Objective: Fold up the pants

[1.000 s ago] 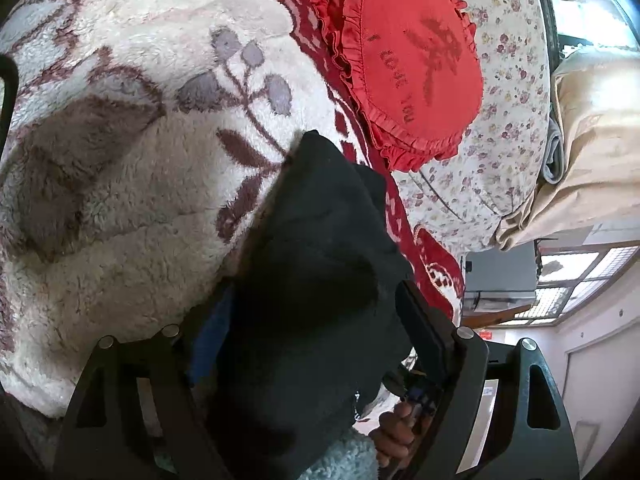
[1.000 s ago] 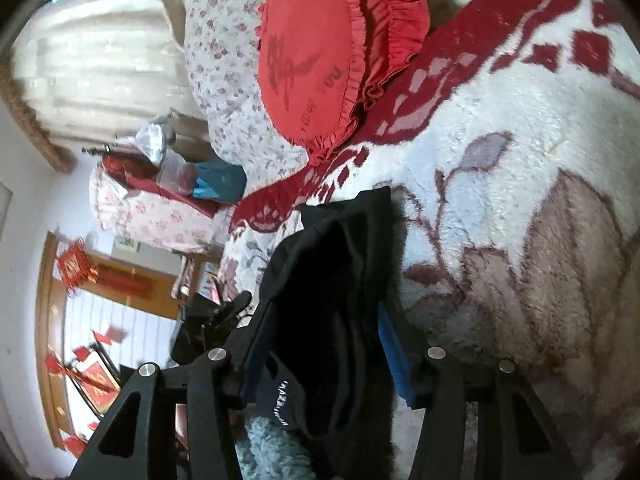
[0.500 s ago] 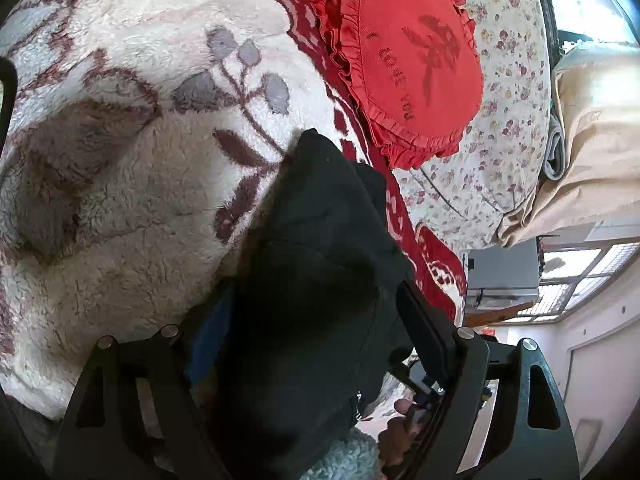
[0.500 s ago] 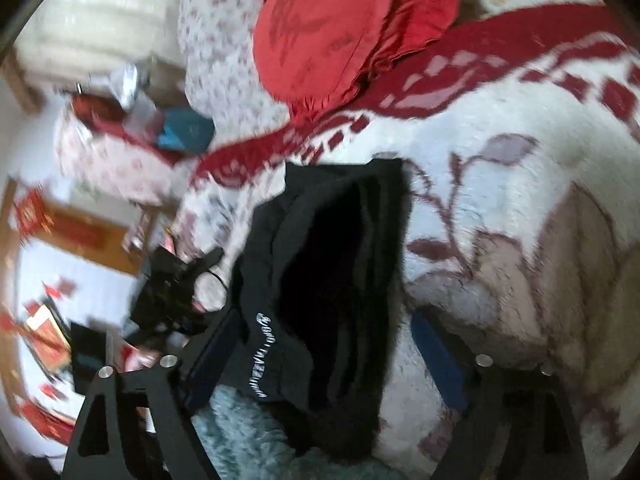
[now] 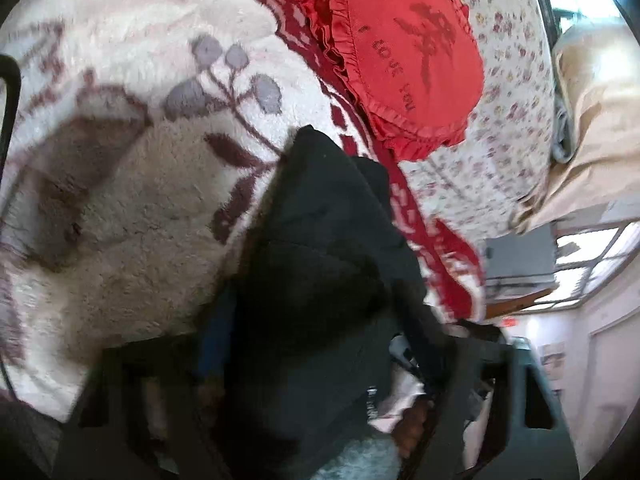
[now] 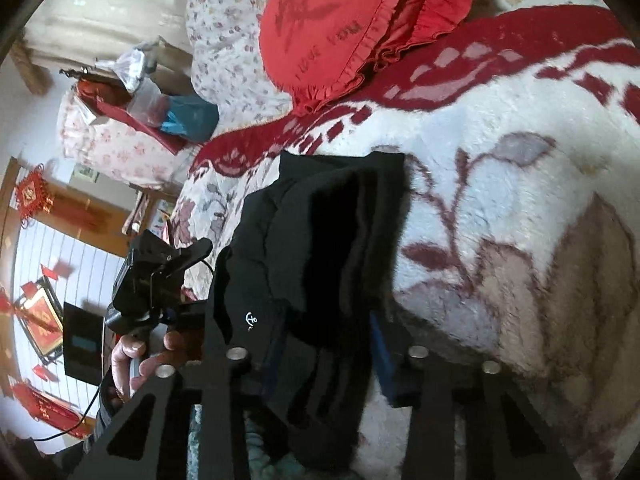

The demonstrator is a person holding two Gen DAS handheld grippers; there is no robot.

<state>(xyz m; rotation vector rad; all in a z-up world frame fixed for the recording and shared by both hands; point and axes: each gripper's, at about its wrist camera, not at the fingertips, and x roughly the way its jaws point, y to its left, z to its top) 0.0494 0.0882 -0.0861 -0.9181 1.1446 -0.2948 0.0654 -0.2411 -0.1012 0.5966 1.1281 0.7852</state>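
Black fabric fills both cameras: the pants, gathered into a thick bundle on the fleecy blanket.

Left wrist view: the bundle lies just below the red cushion, apart from it, with the blanket's red border running between them. The left gripper is blurred; its jaws are closing with the cloth bulging between them, and I cannot tell whether the pads already press on it. A risk I see: the bundle is several layers deep, so the jaws may bite only the top fold, and a lift would then peel the stack open. The blur hints at an unsteady hand, which could drag the heap askew.

Right wrist view: the pants again sit below the red cushion, on the blanket, their far edge squared and a small white logo showing on the side away from the blanket's flower pattern. The right gripper straddles the near end; its jaws are closing, cloth fills the gap, and the fabric appears squeezed at the blue pads, so I judge it gripped. The other hand with its tool shows beyond the pants, opposite the flower pattern. If the two grippers pull unevenly, the fold could twist or slide toward the bed's edge. The fleece may also snag the cloth.
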